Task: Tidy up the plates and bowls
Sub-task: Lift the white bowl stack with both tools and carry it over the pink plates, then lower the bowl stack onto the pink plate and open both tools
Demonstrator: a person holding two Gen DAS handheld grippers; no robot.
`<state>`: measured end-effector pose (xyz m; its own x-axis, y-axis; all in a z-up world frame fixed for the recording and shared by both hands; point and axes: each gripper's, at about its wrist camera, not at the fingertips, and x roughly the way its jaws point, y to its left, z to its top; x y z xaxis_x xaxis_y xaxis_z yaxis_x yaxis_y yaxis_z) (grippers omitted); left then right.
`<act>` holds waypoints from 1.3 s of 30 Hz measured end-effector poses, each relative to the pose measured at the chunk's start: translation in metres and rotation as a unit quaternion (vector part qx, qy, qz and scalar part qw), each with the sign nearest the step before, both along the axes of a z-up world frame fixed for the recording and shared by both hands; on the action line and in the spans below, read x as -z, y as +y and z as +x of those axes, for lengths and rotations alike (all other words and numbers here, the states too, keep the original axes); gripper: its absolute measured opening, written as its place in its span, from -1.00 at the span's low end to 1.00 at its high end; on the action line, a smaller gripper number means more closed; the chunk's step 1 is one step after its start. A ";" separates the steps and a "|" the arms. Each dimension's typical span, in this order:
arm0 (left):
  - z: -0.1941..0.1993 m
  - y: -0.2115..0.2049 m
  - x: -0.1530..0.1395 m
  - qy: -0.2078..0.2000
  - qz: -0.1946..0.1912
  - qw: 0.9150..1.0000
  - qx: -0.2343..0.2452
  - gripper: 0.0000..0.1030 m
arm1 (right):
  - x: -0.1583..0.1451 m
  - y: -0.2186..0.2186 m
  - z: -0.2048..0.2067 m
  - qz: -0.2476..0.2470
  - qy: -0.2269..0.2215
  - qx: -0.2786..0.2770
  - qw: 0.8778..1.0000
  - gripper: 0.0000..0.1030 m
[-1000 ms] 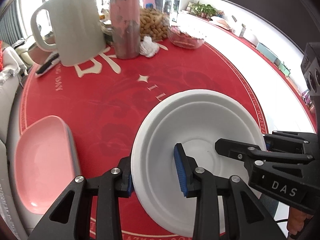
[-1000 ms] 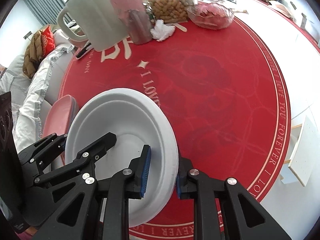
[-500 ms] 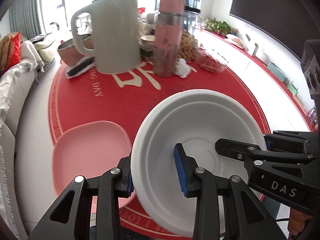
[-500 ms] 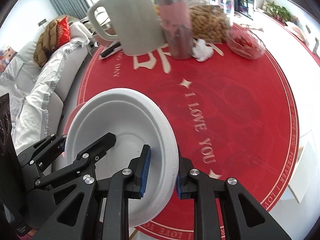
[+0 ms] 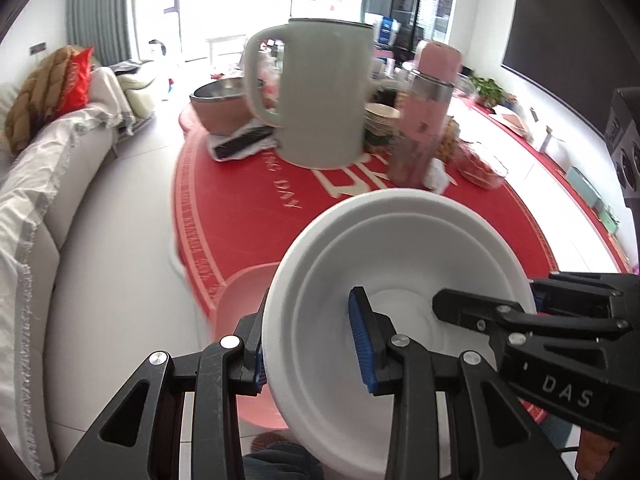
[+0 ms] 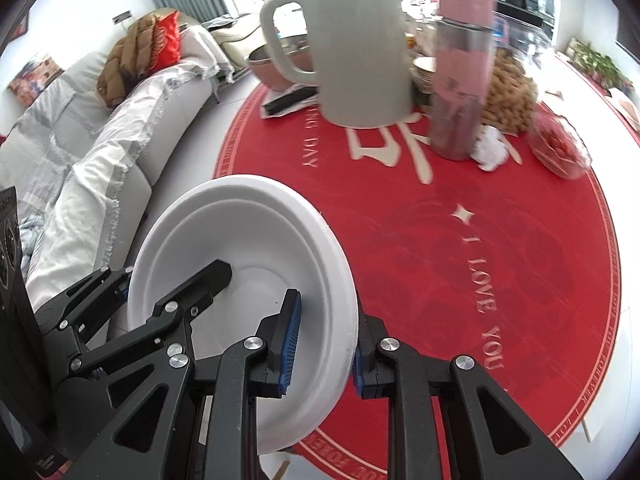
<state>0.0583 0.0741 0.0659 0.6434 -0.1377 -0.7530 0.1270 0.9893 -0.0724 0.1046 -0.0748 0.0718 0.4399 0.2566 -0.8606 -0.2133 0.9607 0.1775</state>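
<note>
A white round bowl (image 5: 400,248) hangs tilted above the red table, held from both sides. My left gripper (image 5: 310,344) is shut on its left rim, one blue pad inside and one outside. My right gripper (image 6: 324,348) is shut on the opposite rim of the bowl (image 6: 240,232). Each view shows the other gripper too: the right one (image 5: 532,304) at the bowl's far side, the left one (image 6: 172,278) likewise. A pink plate (image 5: 244,292) lies at the table's near-left edge, mostly hidden under the bowl.
On the red tablecloth (image 6: 460,248) stand a grey-green jug (image 5: 324,92), a pink bottle (image 5: 424,120), a metal bowl (image 5: 220,104), a stack of small plates (image 5: 380,116), peanuts (image 6: 508,96) and a remote (image 5: 240,144). A sofa (image 6: 100,140) runs along the left.
Both grippers carried the white bowl to the left and upward, toward the table's edge. The pink plate, earlier off to the left, now sits beneath the bowl.
</note>
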 end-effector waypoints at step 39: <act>0.027 0.044 0.061 0.050 0.008 0.999 -0.017 -0.27 | 0.067 0.047 0.035 -0.003 0.053 -0.020 0.998 -0.54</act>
